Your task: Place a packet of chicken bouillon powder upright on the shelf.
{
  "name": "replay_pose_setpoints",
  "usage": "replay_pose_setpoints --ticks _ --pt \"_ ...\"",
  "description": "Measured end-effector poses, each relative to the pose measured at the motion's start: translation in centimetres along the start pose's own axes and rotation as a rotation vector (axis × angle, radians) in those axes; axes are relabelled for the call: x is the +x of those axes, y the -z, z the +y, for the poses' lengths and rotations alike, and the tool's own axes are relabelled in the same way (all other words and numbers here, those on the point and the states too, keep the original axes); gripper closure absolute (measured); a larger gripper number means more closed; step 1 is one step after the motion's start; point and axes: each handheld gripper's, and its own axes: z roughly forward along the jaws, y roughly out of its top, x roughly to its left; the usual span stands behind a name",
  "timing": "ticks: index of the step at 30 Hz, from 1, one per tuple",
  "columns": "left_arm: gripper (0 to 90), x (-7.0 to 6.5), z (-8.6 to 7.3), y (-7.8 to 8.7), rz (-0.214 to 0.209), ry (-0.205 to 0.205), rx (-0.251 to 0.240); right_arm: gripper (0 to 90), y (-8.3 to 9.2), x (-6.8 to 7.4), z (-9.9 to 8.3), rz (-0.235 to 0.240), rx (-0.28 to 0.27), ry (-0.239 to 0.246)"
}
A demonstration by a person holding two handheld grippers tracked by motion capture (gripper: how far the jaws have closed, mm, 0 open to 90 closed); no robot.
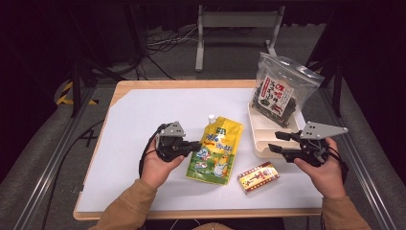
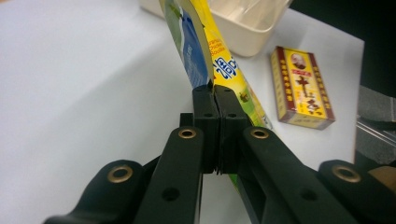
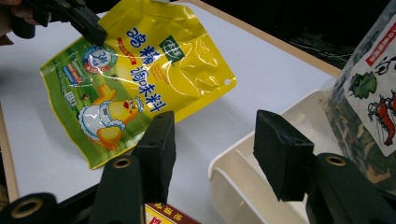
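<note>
Left fingers clamped on pouch edge — pouch partly raised off bench, beside tray. Right fingers apart, nothing between, hovering at tray's near end. Seaweed bag already in tray; box still on bench. Left to do, likely — pouch and box into tray.

My left claw pinches the yellow pouch's left edge on the white surface. My right claw hangs parted at the cream tray, seaweed bag standing inside; a small box lies near.
</note>
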Motion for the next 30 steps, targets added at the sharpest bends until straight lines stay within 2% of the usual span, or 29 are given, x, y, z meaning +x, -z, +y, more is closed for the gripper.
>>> replay_pose_setpoints --ticks 11,16,23,30 --pt "89.9 -2.0 1.0 1.6 -0.023 -0.101 -0.043 49.4 -0.7 0.7 0.7 0.060 0.010 0.023" --pt "90.0 -2.8 1.5 2.3 -0.027 -0.137 -0.064 47.7 -1.2 1.1 0.8 0.082 0.015 0.016" --pt "90.0 -3.5 1.8 3.0 -0.019 -0.166 -0.079 45.8 -1.8 1.4 0.8 0.099 0.021 0.013" --pt "90.0 -3.8 2.2 4.1 -0.014 -0.183 -0.120 35.5 -3.4 2.1 0.4 0.113 0.033 -0.023"
